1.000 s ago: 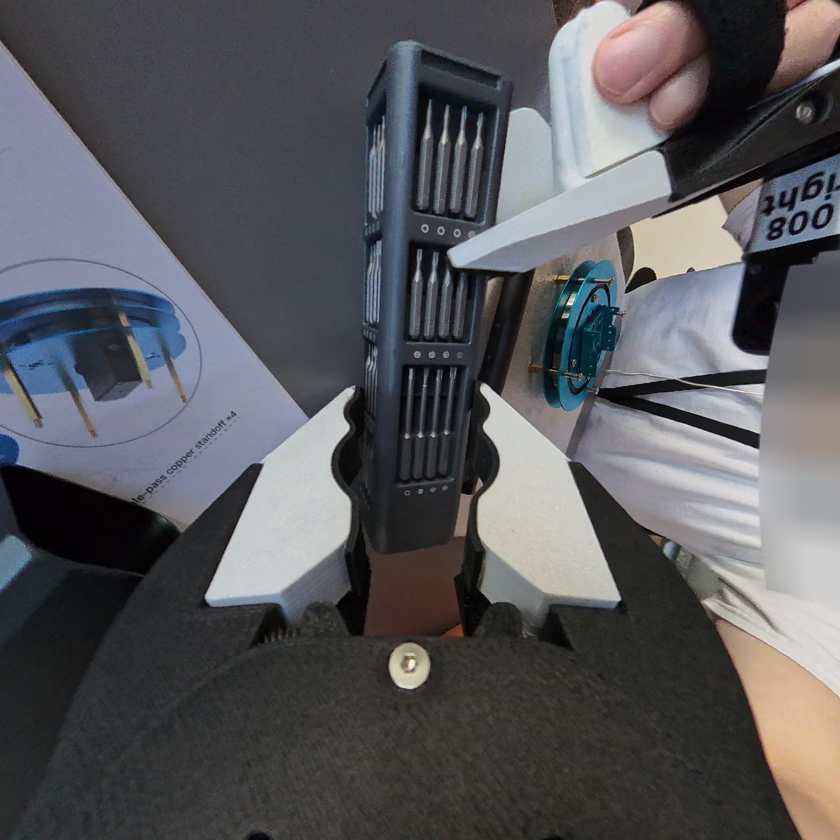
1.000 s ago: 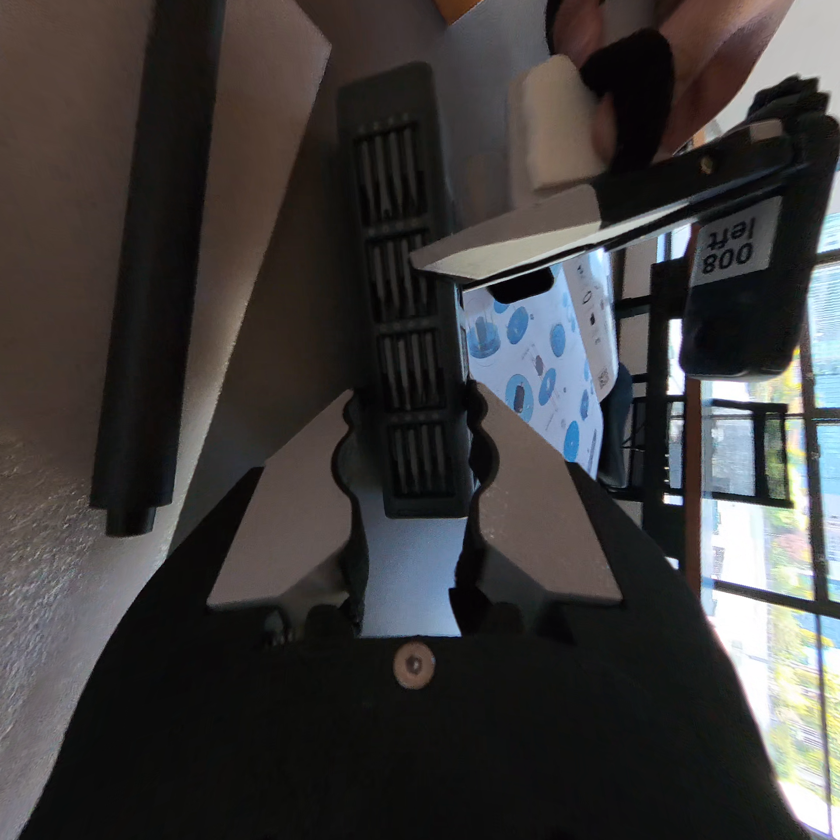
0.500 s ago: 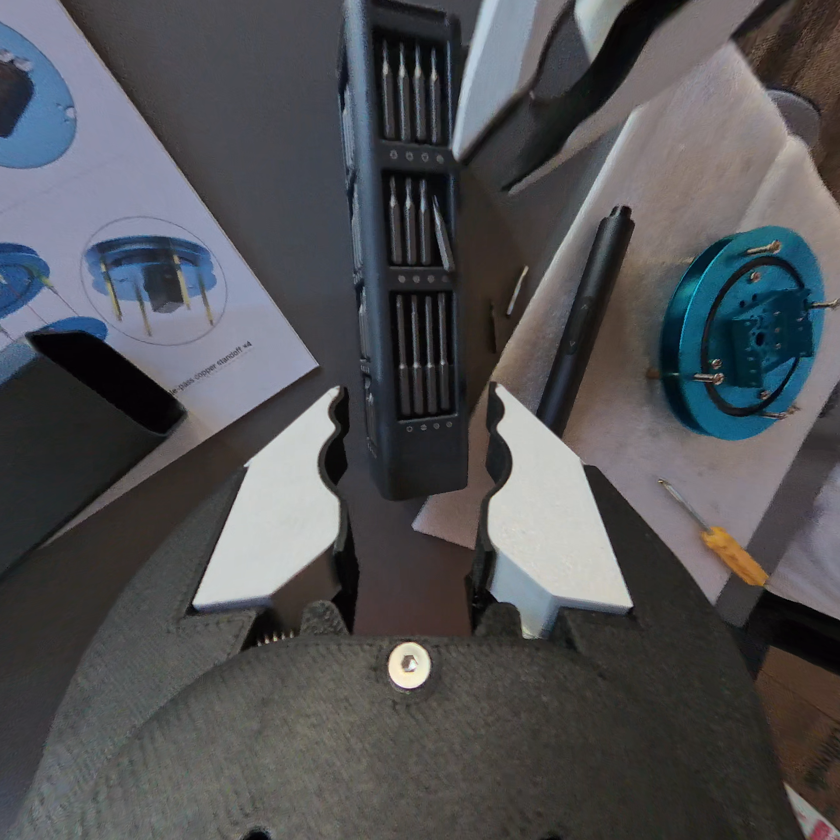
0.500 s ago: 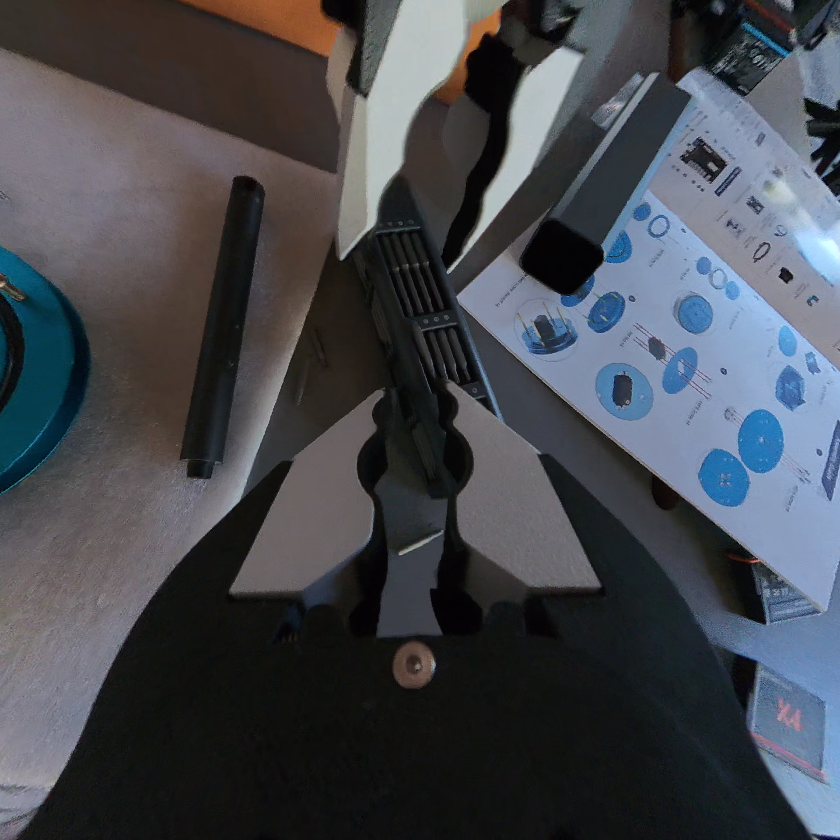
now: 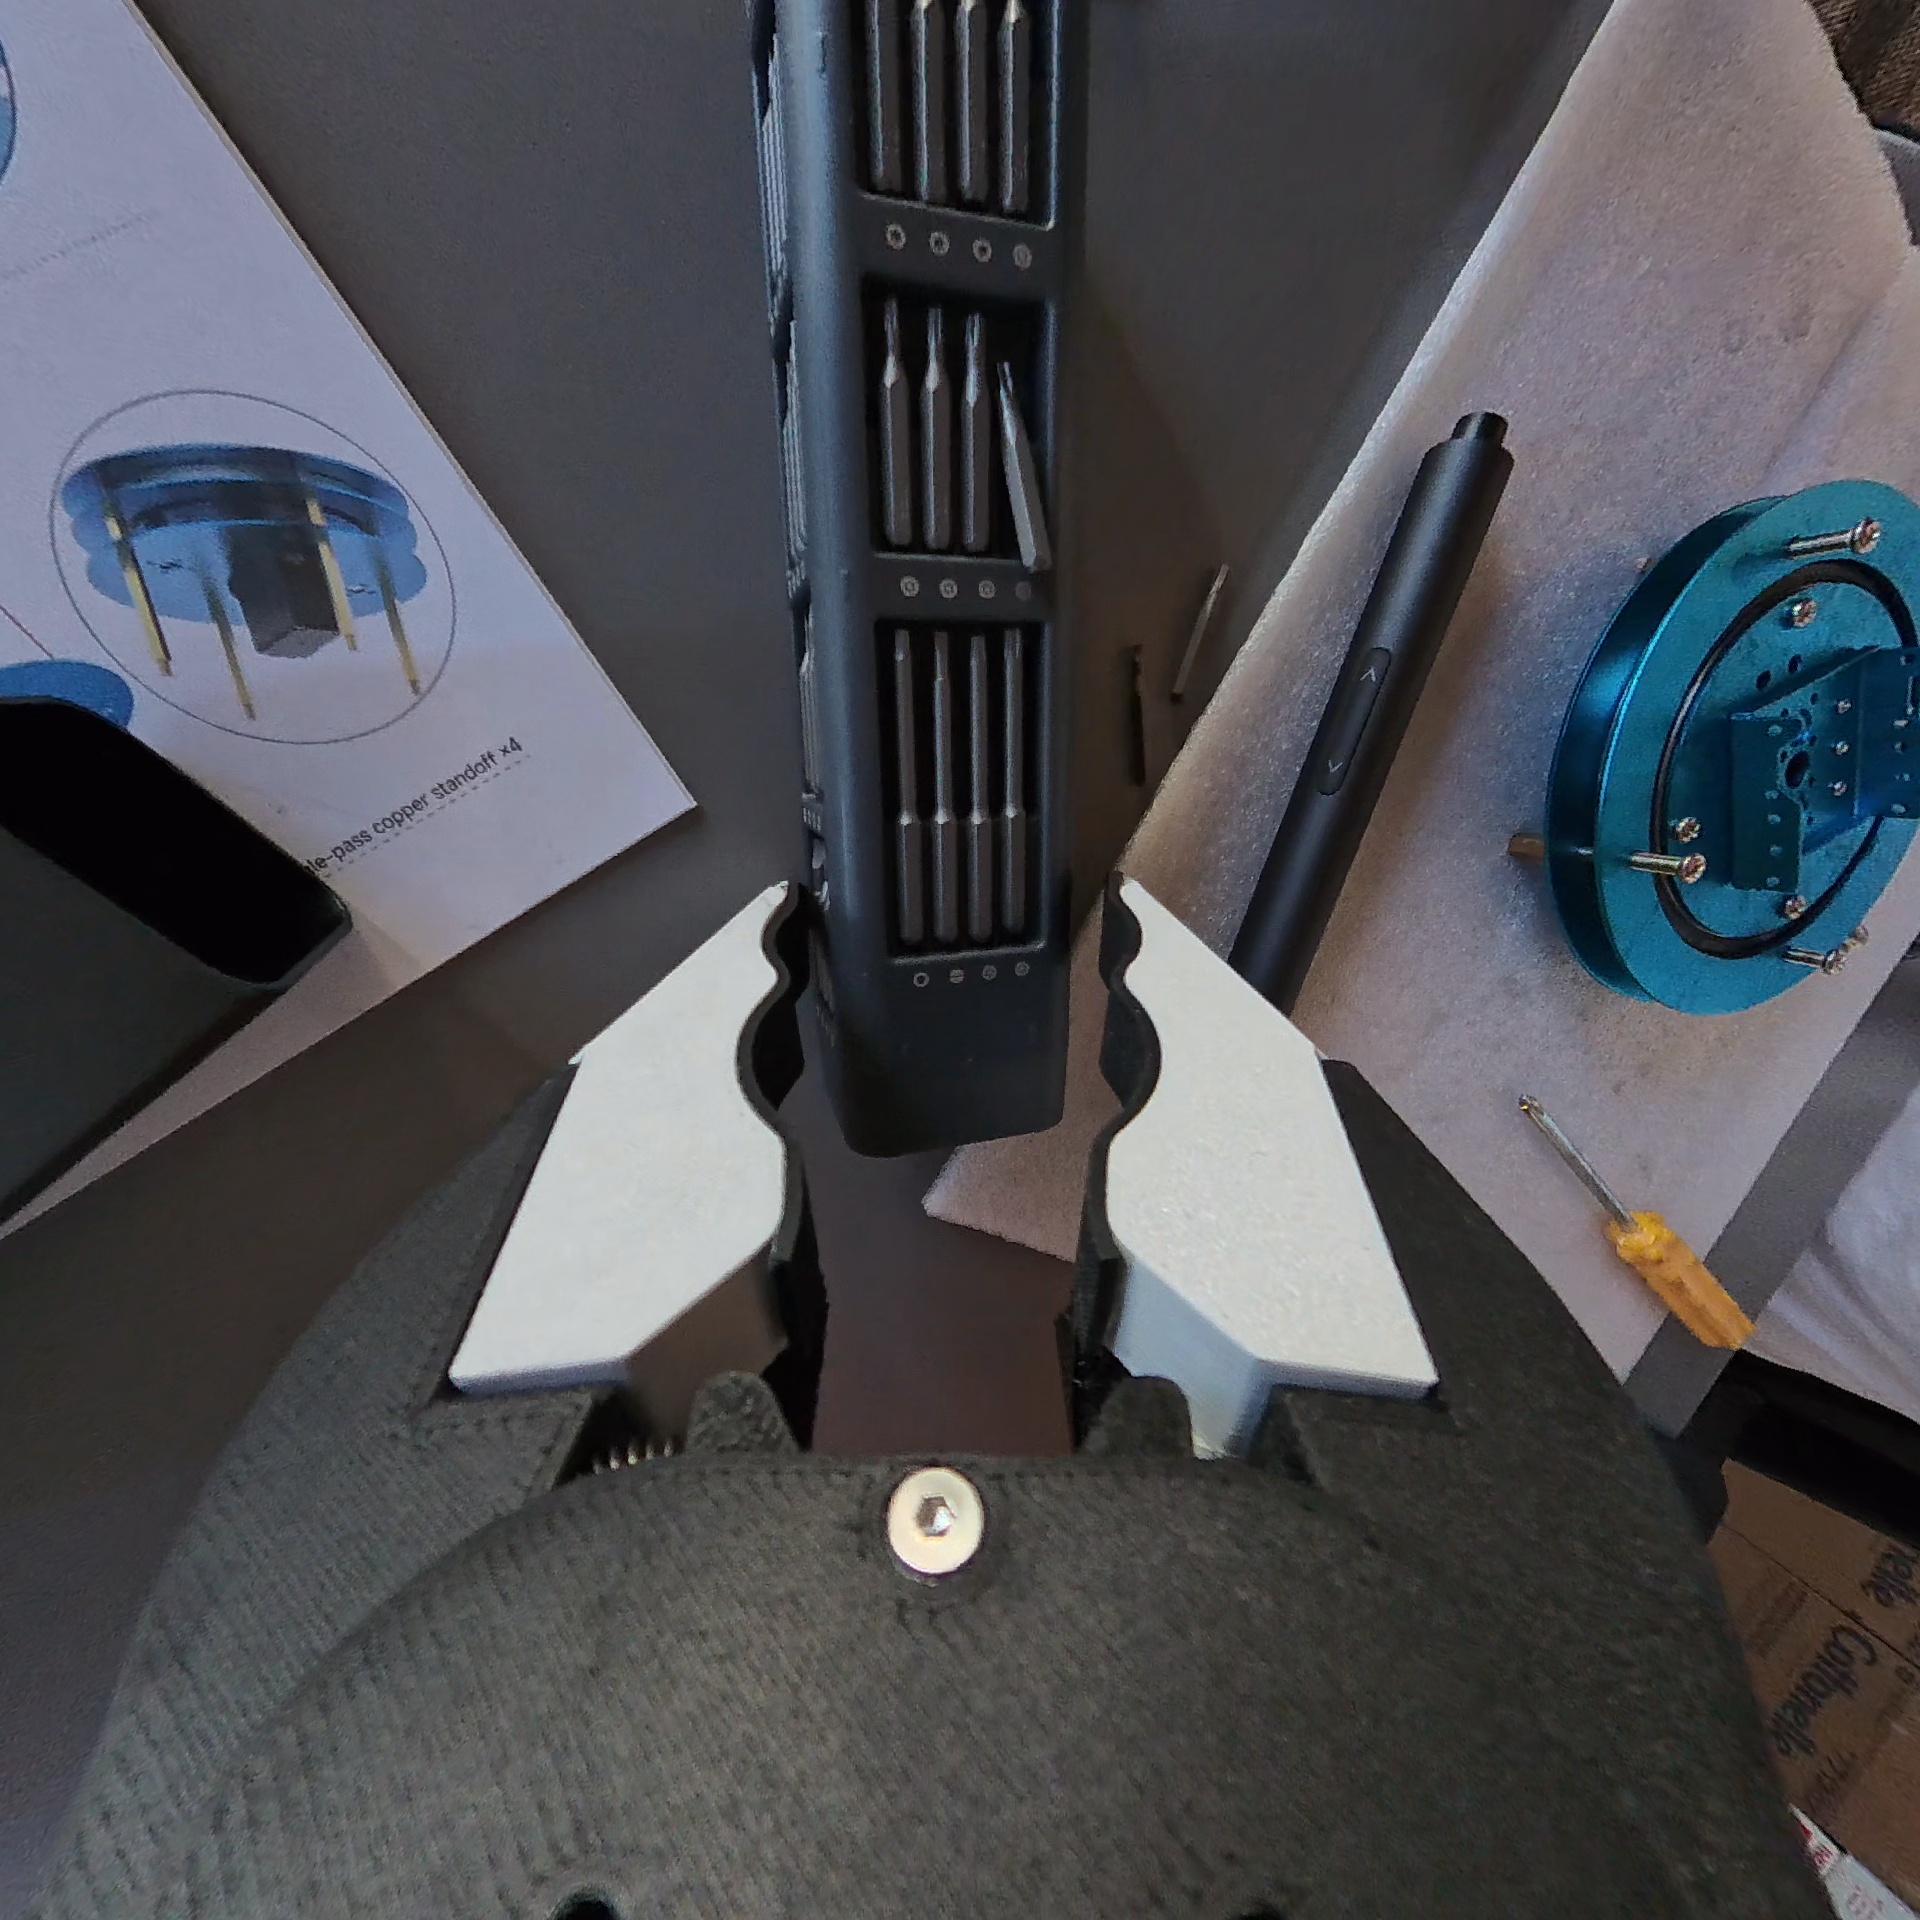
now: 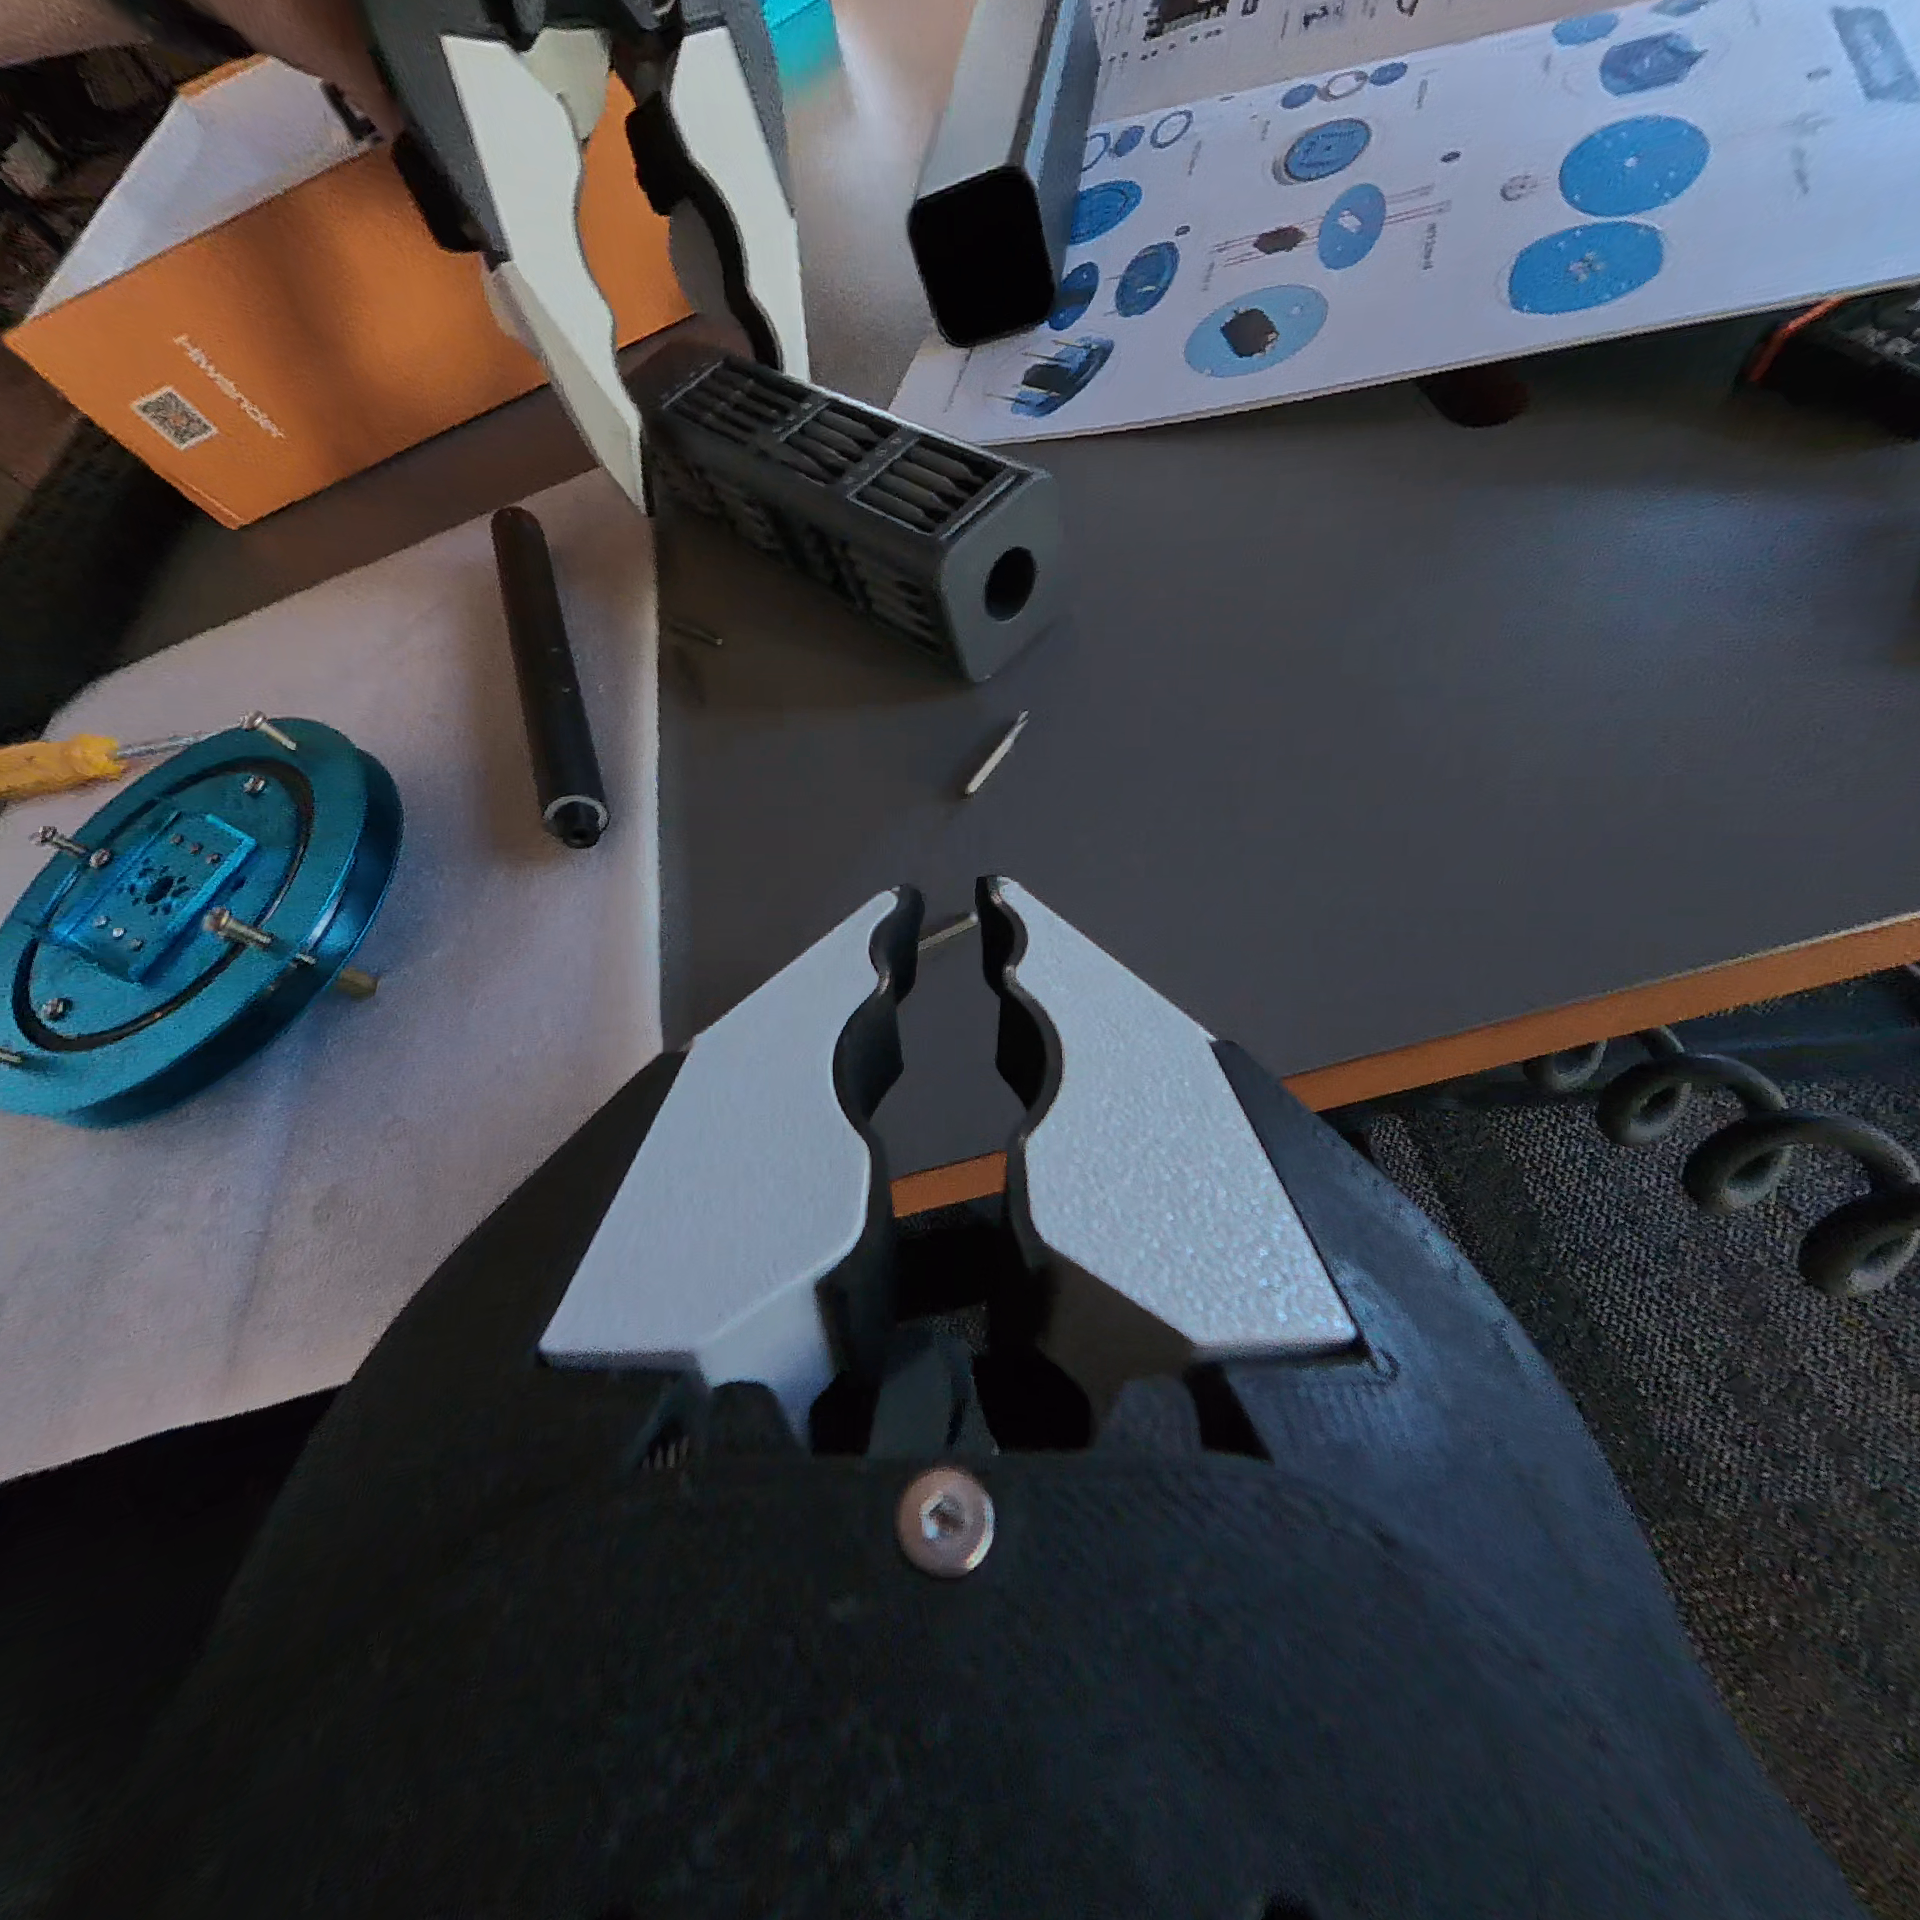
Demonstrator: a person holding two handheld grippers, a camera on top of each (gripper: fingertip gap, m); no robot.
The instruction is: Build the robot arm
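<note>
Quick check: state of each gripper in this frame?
Left gripper: open, fingers straddling the end of the dark bit holder, not gripping.
Right gripper: nearly closed, holding nothing.

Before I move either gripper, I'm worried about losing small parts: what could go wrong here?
The tilted bit in the dark grey plastic bit holder could drop out if the open left gripper nudges it. The loose steel bits on the grey table may roll off its nearby orange edge.

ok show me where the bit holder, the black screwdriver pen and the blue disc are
bit holder [image 5: 940, 769], left wrist view, on its front face.
black screwdriver pen [image 5: 1361, 717], left wrist view, on its button.
blue disc [image 6: 312, 883], right wrist view, on its flat rim.
</note>
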